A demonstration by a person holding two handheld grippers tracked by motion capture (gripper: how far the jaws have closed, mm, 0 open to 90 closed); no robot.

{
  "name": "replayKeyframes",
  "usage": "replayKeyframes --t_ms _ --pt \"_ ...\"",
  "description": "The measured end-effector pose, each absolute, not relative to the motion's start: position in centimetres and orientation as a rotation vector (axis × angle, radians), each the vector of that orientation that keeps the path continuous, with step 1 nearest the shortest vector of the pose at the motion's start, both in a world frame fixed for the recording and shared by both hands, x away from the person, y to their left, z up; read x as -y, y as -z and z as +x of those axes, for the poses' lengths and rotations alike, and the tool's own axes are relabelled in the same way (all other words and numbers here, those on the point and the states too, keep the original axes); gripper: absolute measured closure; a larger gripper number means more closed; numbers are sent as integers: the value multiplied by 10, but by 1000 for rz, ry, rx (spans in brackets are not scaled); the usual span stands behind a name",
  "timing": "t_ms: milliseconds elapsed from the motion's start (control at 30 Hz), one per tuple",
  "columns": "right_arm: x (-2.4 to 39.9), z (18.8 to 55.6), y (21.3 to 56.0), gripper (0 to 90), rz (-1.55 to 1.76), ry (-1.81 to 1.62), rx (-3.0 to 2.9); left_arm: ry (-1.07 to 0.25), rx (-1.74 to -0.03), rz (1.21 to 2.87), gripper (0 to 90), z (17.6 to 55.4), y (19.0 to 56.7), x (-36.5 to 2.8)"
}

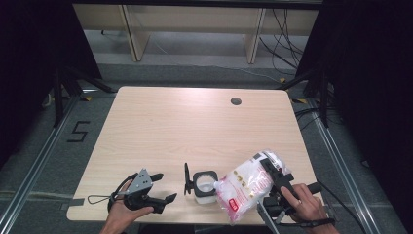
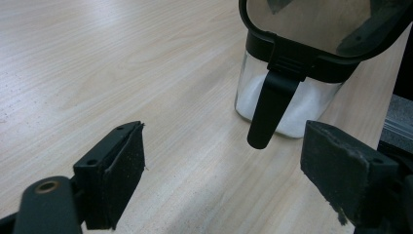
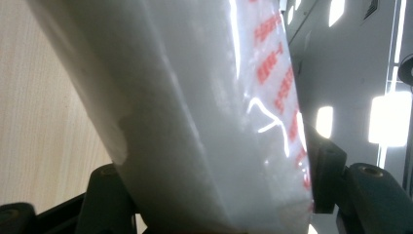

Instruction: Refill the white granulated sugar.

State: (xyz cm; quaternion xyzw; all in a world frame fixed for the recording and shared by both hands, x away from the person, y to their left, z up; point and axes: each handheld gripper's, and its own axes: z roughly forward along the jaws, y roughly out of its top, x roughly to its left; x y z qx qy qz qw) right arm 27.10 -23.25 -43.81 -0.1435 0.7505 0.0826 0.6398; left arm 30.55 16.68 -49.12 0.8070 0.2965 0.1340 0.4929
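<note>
Jaws on the right gripper (image 1: 273, 171) are squeezed tight on a plastic bag (image 1: 246, 185). The bag is see-through with red print, and it is full of white grains, maybe salt or sugar. It is tipped over, with its low end pointing at a small jar (image 1: 204, 185) near the front edge of the table (image 1: 195, 122). The bag's low corner sits just beside the jar's open top, or maybe touches it; the high view is too small to be sure.

Jaws on the left gripper (image 1: 163, 187) are spread wide with nothing between them. That gripper rests near the jar, on its left side. In the left gripper view the jar (image 2: 287, 92) is clear glass with a black rim. Its lid (image 2: 321, 24) is flipped up and a black latch (image 2: 270, 109) hangs down the front. Some white grains lie in the bottom.

I think the bag is soft and floppy. It looks fairly heavy for its size, and the grains will shift inside when it tilts. The plastic looks shiny and may slip, so a firm pinch across the full part, like in the right gripper view (image 3: 204, 122), seems best. The jar is hard and could break or tip. It looks safest to hold it by its glass sides, below the rim, not by the thin lid.
</note>
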Motion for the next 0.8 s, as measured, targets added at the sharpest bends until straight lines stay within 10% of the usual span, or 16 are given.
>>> replayKeyframes --t_ms 800 --pt "231 272 434 400 -370 -185 -1685 -323 -730 1956 158 305 491 -167"
